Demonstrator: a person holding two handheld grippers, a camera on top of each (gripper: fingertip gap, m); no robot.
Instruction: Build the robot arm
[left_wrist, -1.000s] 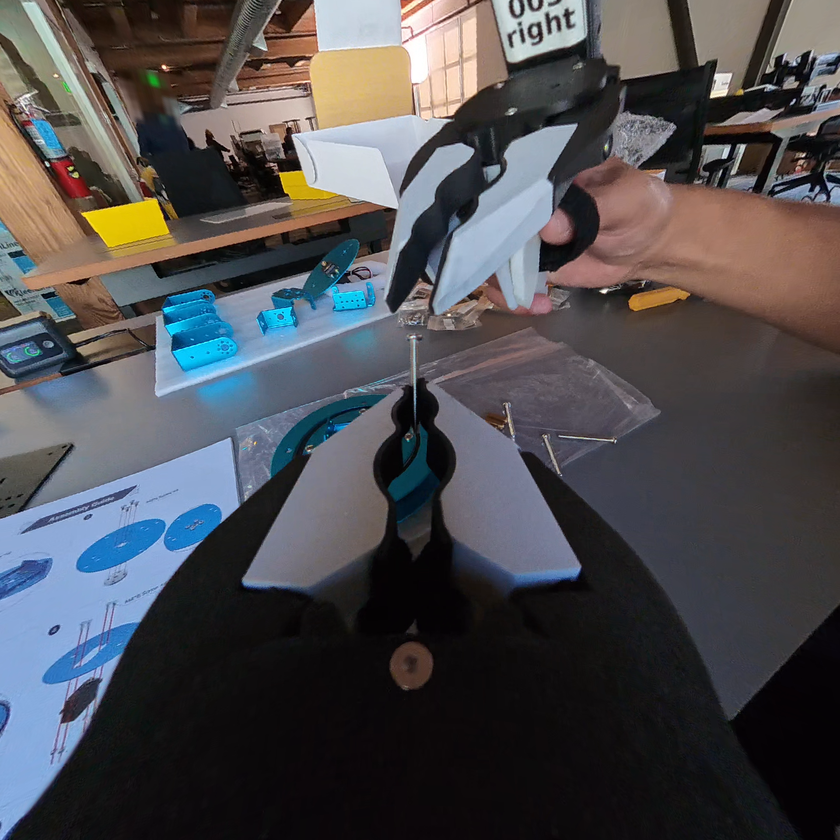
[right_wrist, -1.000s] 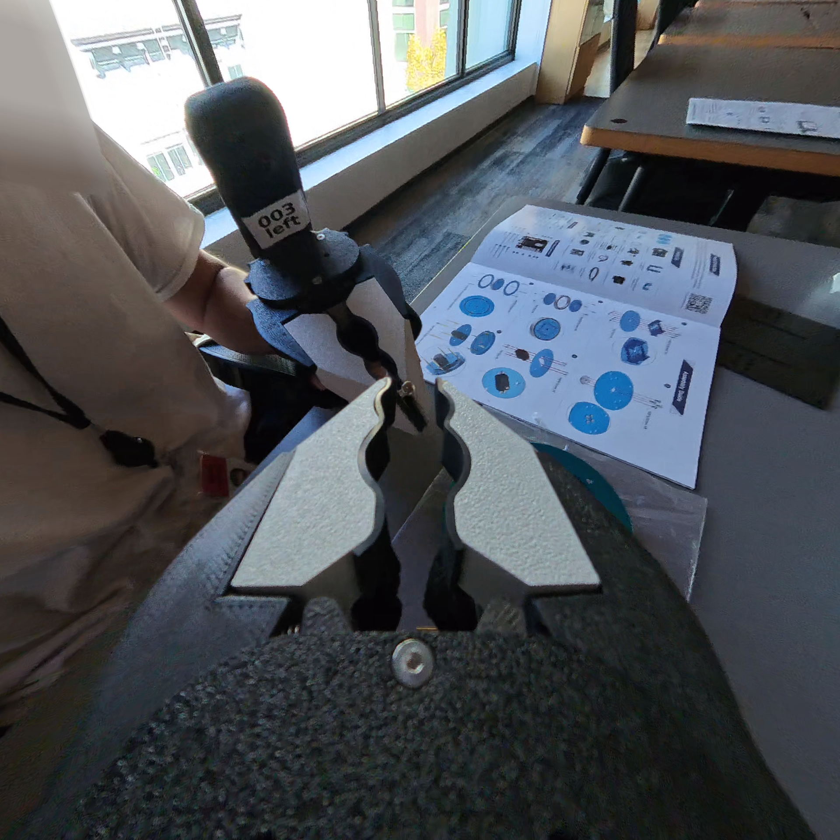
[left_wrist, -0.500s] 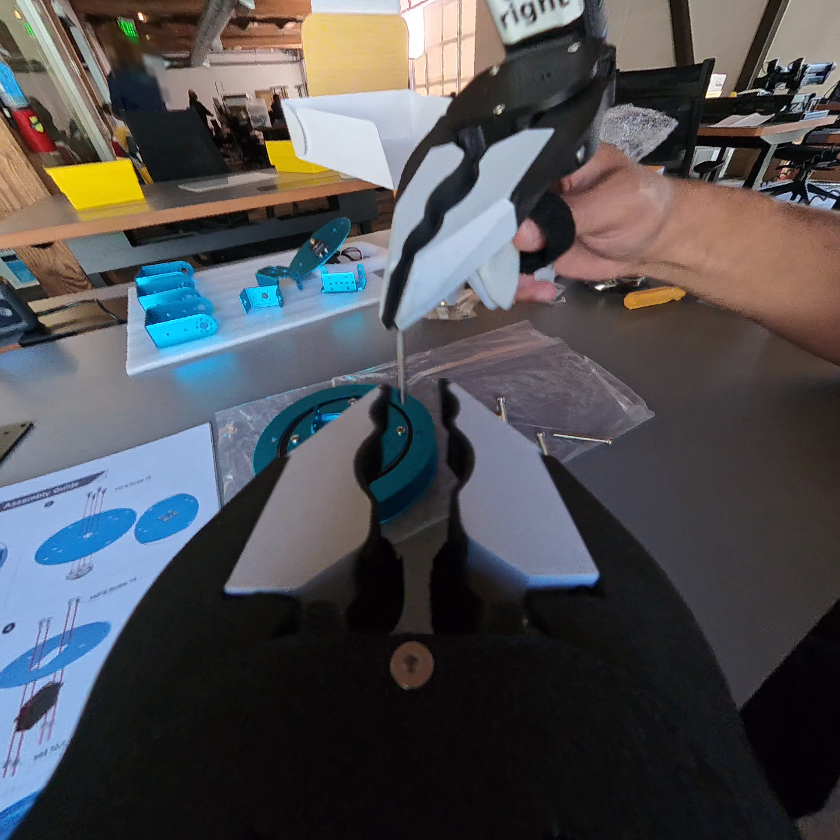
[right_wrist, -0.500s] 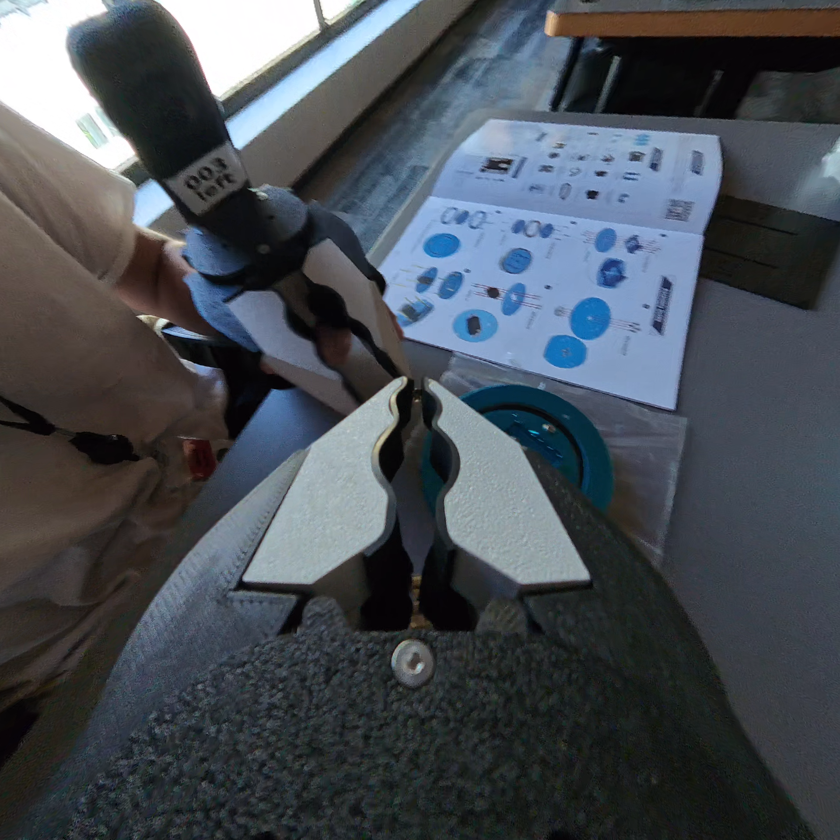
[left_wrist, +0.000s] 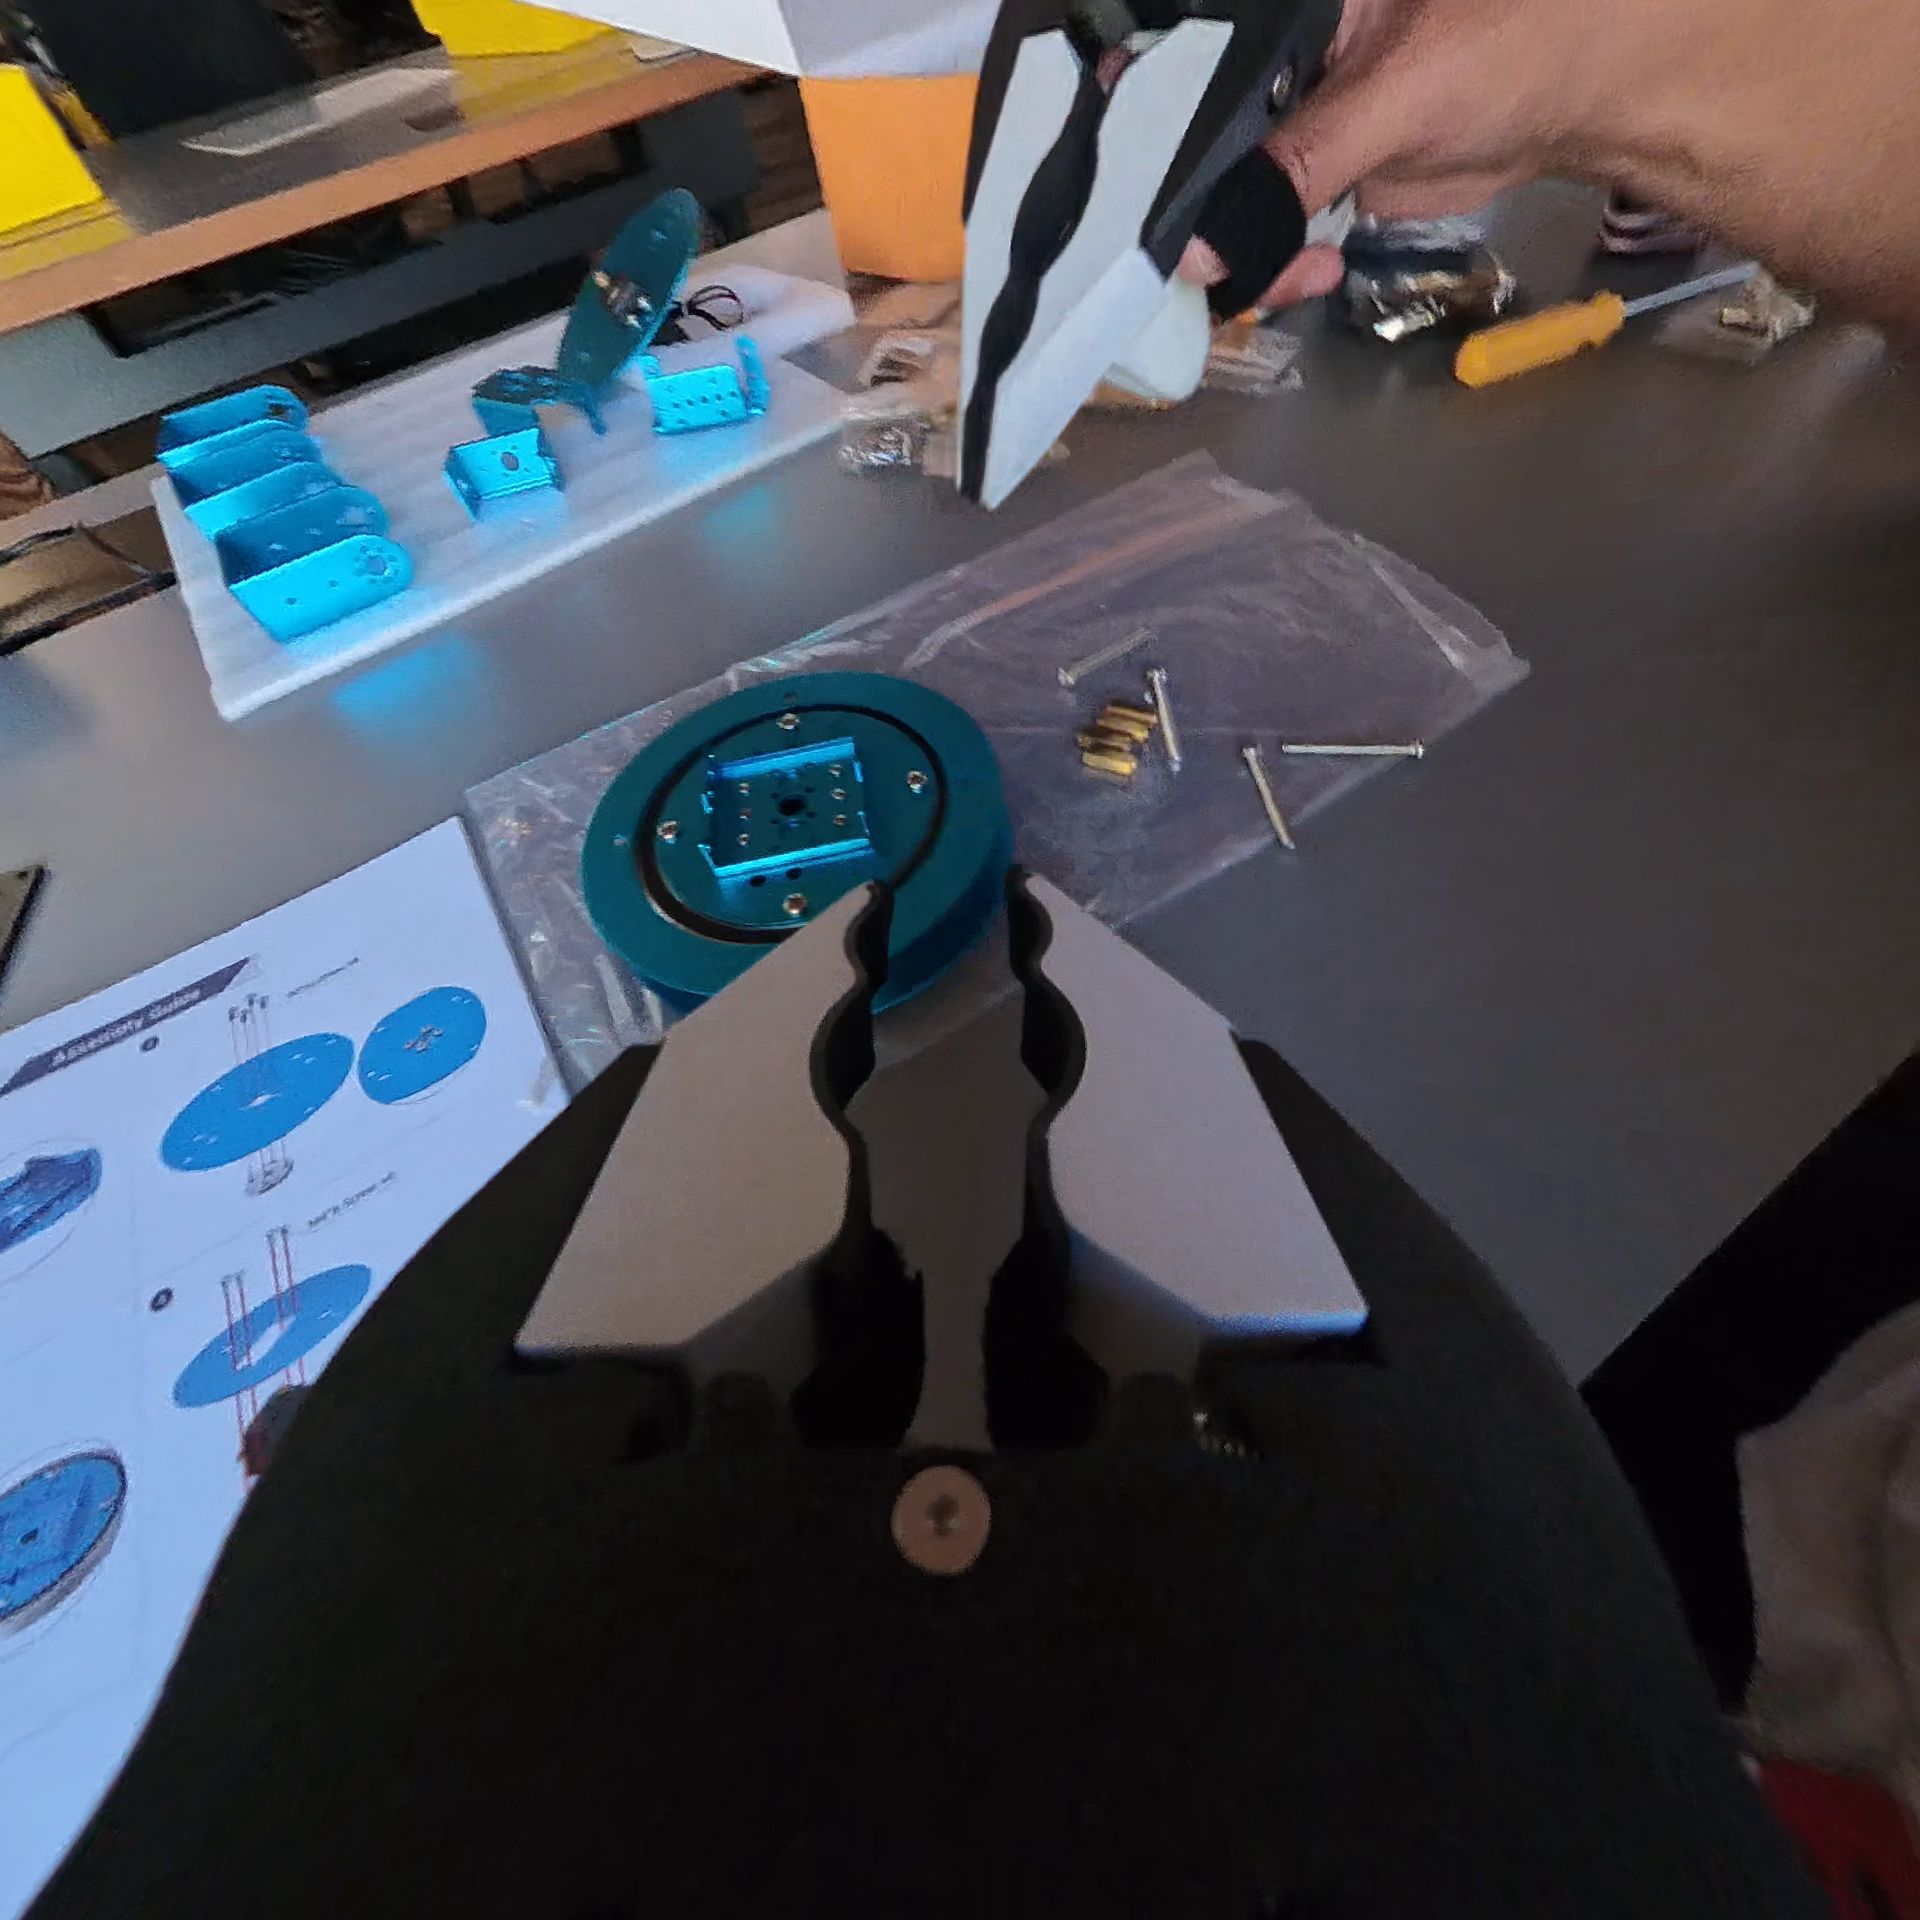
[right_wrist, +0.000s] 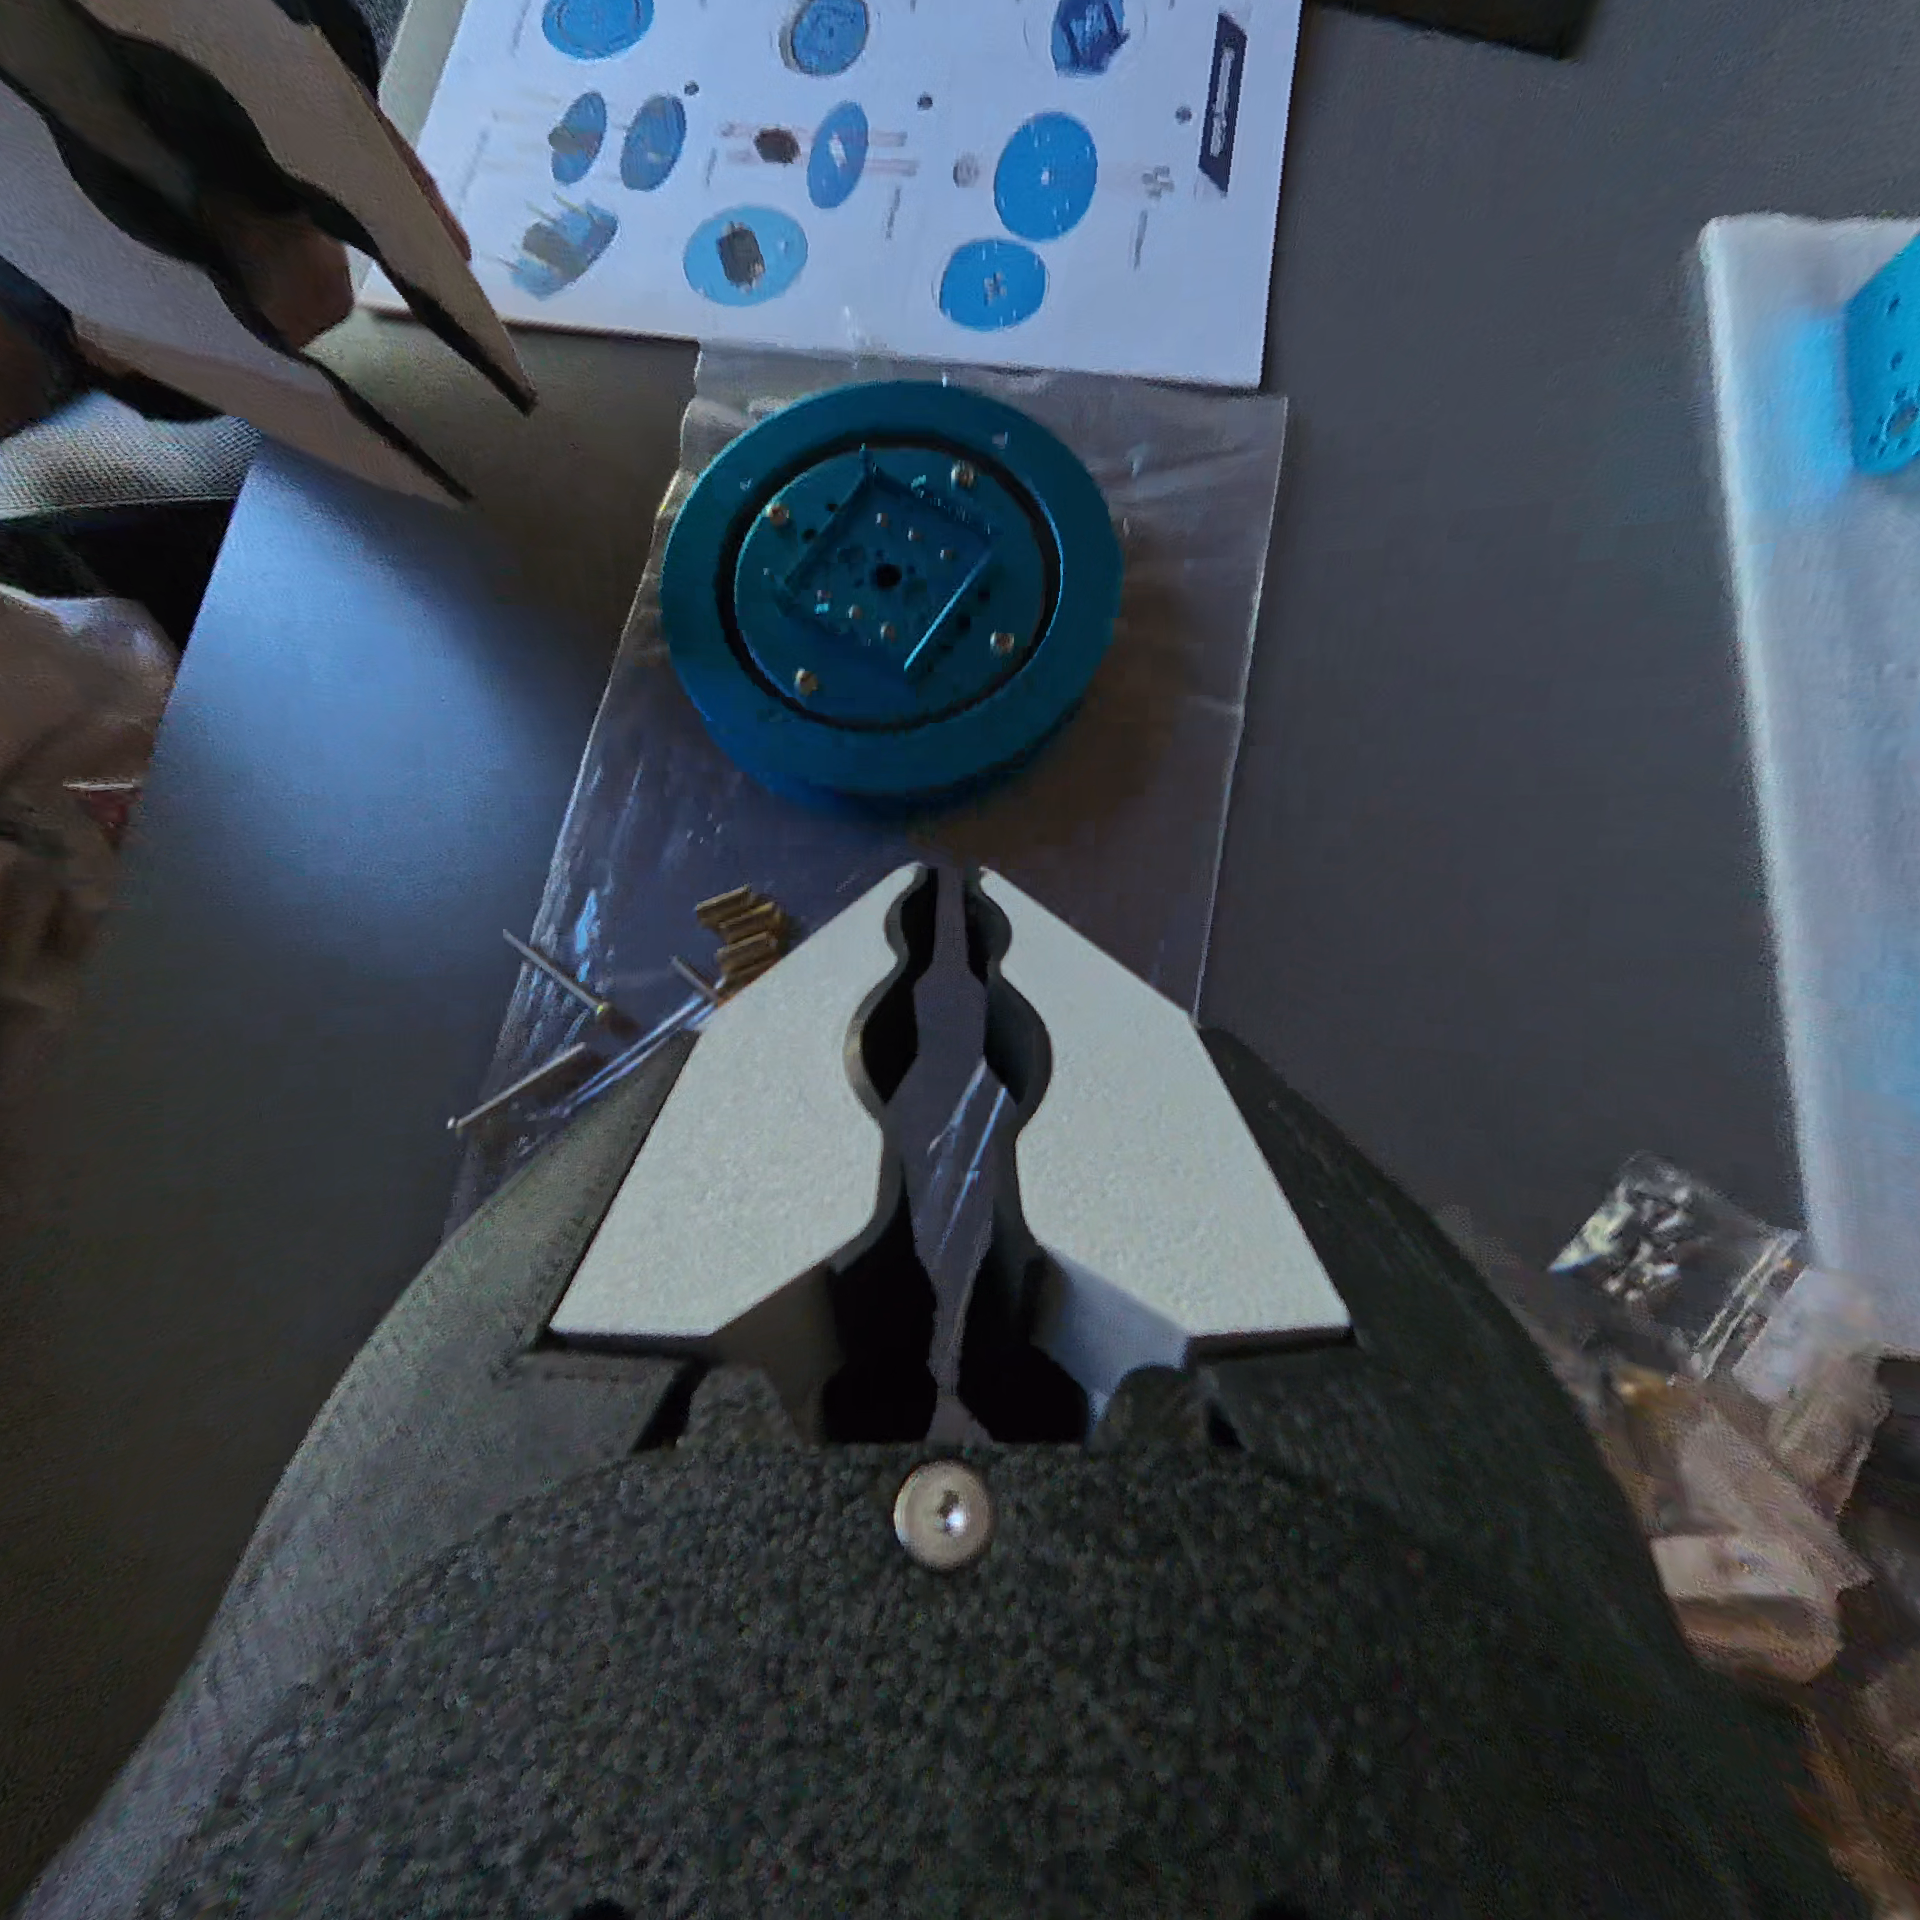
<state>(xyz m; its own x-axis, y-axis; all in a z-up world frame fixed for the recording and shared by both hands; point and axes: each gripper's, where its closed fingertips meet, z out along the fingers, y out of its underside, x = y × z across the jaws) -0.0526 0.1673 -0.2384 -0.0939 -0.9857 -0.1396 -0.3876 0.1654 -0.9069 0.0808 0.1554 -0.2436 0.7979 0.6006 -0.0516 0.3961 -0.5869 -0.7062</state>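
Note:
My left gripper (left_wrist: 951, 888) is open and empty, its fingertips hanging over the near right rim of a round blue disc (left_wrist: 665, 914) with a square bracket in its middle. The disc lies on a clear plastic bag (left_wrist: 1247, 582). My right gripper (left_wrist: 977, 499) is held by a hand above the bag, beyond the disc. In the right wrist view, my right gripper (right_wrist: 954, 875) has its jaws almost together on a thin long screw (right_wrist: 967, 871). Only a short dark stub of the screw shows at the tips. The disc (right_wrist: 894, 748) lies just ahead of them. The left gripper (right_wrist: 494, 447) shows at the upper left.
Loose long screws (left_wrist: 1270, 798) and brass standoffs (left_wrist: 1117, 732) lie on the bag, right of the disc. An instruction sheet (left_wrist: 260, 1091) lies to the left. A white tray (left_wrist: 499, 582) with blue brackets stands behind. A yellow-handled screwdriver (left_wrist: 1538, 332) and small hardware bags (right_wrist: 1683, 1278) lie nearby. Left tips to right tips: about 15 cm. Measured from the fingertips, the yellow-handled screwdriver (left_wrist: 1538, 332) is 30 cm or so from the right gripper and 35 cm from the left.
My left gripper held the screw upright, and my right gripper closed on its top end. The left then opened and let go. Both grippers have since risen and now look down on the disc.

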